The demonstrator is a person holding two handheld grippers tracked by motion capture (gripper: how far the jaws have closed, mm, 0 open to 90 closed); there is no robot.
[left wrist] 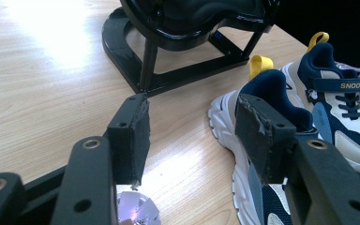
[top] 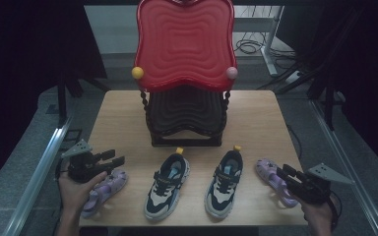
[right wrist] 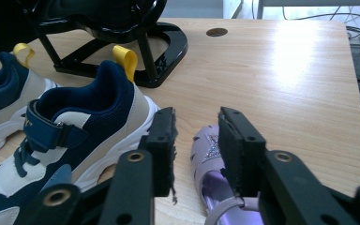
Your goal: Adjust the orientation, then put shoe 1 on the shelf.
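**Both my grippers over the lilac sandals, jaws apart**

My left gripper (top: 109, 158) hangs over the left lilac sandal (top: 104, 191) at the near left corner of the table (top: 256, 118). Its jaws stand wide apart and grip nothing; in the left gripper view a bit of that sandal (left wrist: 136, 211) glints just below the left-hand jaw, with bare wood between the pads. Beyond and to the right of these jaws lies the left sneaker (top: 166, 186), navy and cream with a yellow heel loop, toe toward me. Ahead of the gripper stands the black base of the shoe rack (top: 186, 120), which carries a red wavy shelf (top: 184, 42) on top.

Right of that shoe comes the right sneaker (top: 224, 183), set parallel to its mate. It sits just to the left of my right gripper (top: 281, 173).

My right gripper hovers above the right lilac sandal (top: 271, 178) at the near right of the table. Its jaws are partly open; the sandal (right wrist: 208, 176) lies on the wood beneath the gap between them, and neither pad presses on it.
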